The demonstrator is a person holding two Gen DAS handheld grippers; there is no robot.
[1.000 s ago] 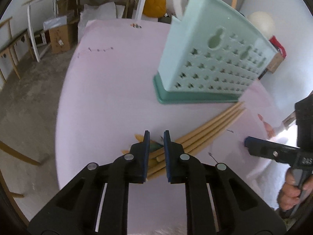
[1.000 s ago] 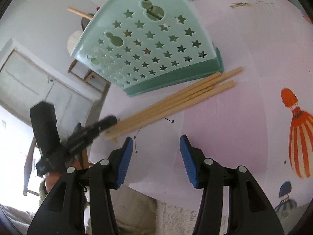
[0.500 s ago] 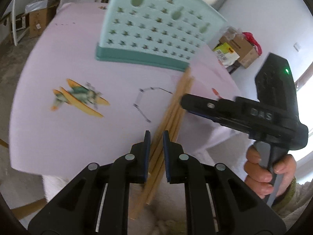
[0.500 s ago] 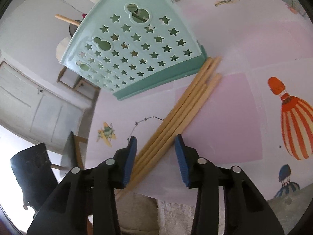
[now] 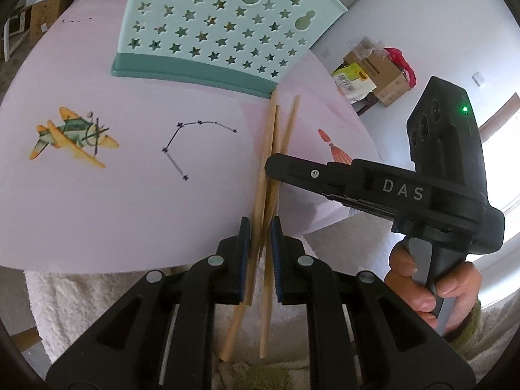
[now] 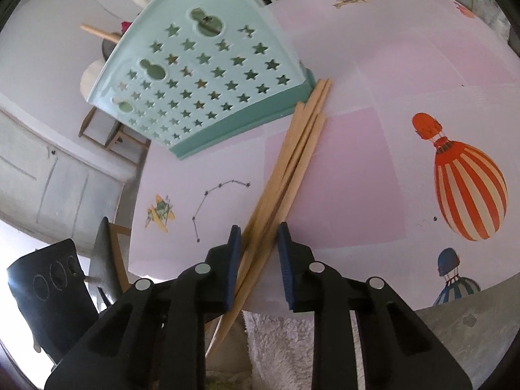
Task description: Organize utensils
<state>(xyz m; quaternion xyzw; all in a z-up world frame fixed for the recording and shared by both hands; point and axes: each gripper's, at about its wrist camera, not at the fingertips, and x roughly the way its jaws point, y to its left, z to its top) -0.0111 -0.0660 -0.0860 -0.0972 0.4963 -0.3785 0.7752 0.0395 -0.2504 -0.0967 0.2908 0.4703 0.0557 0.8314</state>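
Note:
Several wooden chopsticks [image 5: 274,136] [image 6: 299,149] lie in a bundle on the pink tablecloth. Their far tips touch the base of a mint-green utensil holder [image 5: 221,32] [image 6: 201,74] with star holes, and their near ends stick out over the table's front edge. My left gripper [image 5: 260,250] is shut on the bundle near that edge. My right gripper [image 6: 258,250] straddles the same bundle a little farther along and its jaws are closing. Its left pad touches the sticks and a thin gap shows at the right pad. In the left wrist view the right gripper [image 5: 273,170] crosses the sticks from the right.
The pink table [image 5: 97,211] carries printed pictures: a plane [image 5: 71,136] and a striped balloon [image 6: 468,178]. White fluffy fabric [image 5: 81,292] hangs below the front edge. A hand [image 5: 432,289] grips the right tool's handle. Cardboard boxes [image 5: 373,71] stand on the floor at the right.
My left gripper swung right with the chopsticks, turning the bundle from lying along the holder's base to pointing at its corner. The right jaws narrowed around the bundle.

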